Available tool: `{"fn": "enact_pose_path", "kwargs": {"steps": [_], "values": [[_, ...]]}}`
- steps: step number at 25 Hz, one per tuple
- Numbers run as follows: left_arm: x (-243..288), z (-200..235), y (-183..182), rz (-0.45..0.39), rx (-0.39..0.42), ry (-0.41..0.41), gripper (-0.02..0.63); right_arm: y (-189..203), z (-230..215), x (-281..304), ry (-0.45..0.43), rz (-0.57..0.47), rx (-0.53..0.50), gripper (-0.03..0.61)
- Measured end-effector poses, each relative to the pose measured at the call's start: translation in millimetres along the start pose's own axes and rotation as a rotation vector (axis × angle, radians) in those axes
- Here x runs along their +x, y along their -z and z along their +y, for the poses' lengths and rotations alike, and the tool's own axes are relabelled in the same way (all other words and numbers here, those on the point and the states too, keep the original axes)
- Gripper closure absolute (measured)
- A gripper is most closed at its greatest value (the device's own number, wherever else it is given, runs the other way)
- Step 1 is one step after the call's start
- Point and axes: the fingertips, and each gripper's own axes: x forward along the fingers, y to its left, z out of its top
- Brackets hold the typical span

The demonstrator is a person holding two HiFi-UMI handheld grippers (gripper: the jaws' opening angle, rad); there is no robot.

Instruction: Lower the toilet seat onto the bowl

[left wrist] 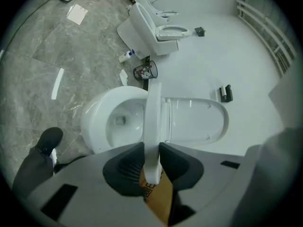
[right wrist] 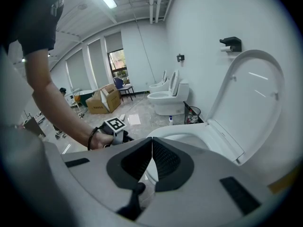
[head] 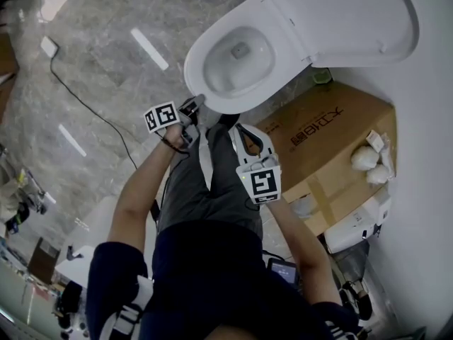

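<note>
Gripping toilet seat (left wrist: 152, 112) edge-on with left gripper (left wrist: 151, 146); bowl (left wrist: 97, 122) leftward, lid (left wrist: 199, 122) rightward; right gripper (right wrist: 151, 142) pressed together, empty.

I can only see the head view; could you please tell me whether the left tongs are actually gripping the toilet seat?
Observer: Yes, the left gripper view shows the left tongs closed on the edge of the toilet seat.
Operator: Thank you; are the right tongs holding anything?
Observer: No, the right gripper view shows the right tongs shut together with nothing between them.
Operator: Is there anything nearby that I cannot see?
Observer: A second toilet stands farther back, beyond this one.
</note>
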Motion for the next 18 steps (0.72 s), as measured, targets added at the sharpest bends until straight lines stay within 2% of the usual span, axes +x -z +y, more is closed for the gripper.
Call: {"fn": "enact_pose_path", "kwargs": {"steps": [18], "values": [[19.6,63.6,-6.1,0.011,-0.014,-0.026,0.492,30.1,7.6,44.6,-0.045,0.047,-0.006,0.555]]}}
